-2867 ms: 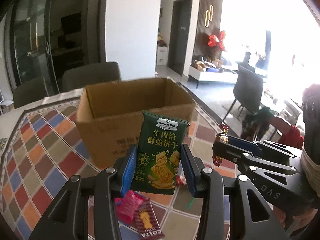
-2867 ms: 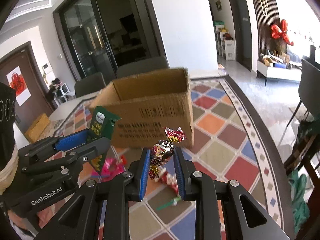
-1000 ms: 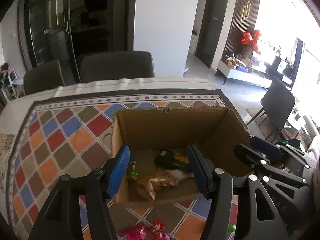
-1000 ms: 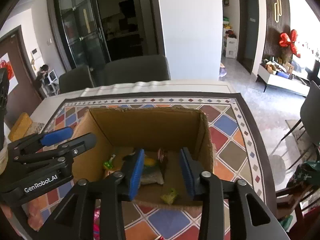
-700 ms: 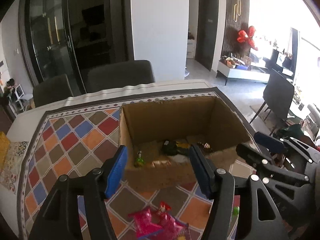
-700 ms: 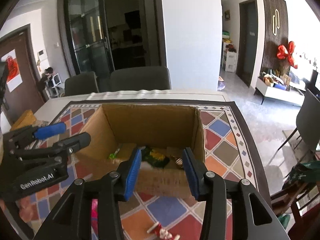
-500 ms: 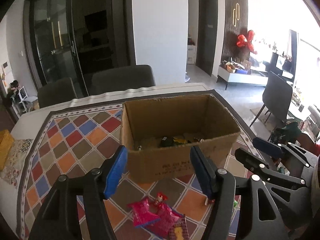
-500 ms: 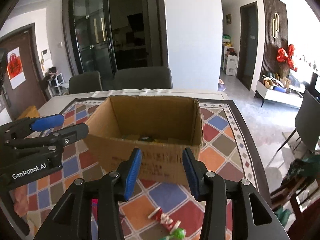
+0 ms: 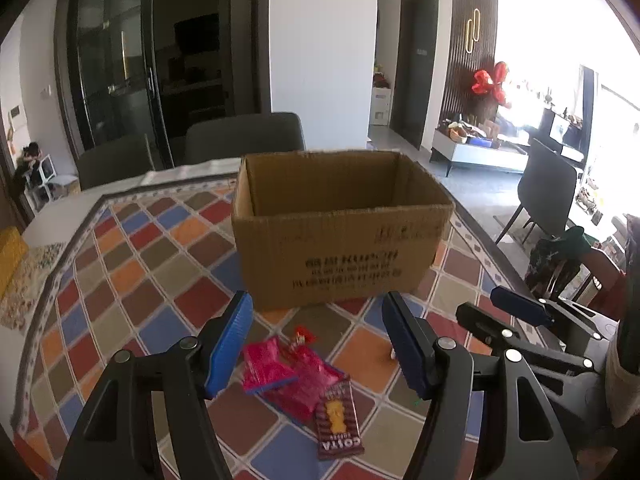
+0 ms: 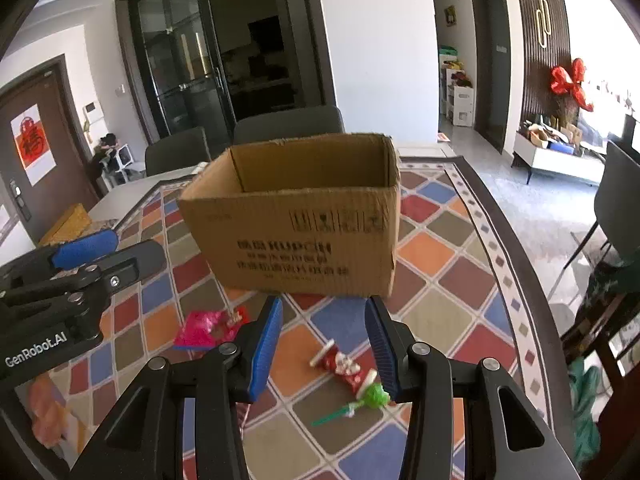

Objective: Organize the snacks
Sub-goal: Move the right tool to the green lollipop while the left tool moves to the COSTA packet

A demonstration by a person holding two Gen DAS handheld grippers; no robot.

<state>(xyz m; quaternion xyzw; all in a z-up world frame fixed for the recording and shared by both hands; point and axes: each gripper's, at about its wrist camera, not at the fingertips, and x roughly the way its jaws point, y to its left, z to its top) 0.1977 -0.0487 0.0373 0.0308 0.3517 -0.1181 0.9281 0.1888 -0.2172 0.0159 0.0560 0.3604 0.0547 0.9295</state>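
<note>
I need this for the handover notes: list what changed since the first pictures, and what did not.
Both claws let go of their loads: the green biscuit pack and the foil candy went into the cardboard box. The left claw and right claw then drew back from over the box and now stand open and empty above the table snacks. Unchanged: the box, the pink packets, the brown wafer and the green lollipop.

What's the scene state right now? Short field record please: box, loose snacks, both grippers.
box: cardboard box, open top, upright on patterned tablecloth; contents not visible
left of centre: pink packets, brown COSTA packet, on the cloth in front of the box
right: red wrapped candy, green lollipop, on the cloth
left gripper: open, empty, above the pink packets
right gripper: open, empty, above the red candy
</note>
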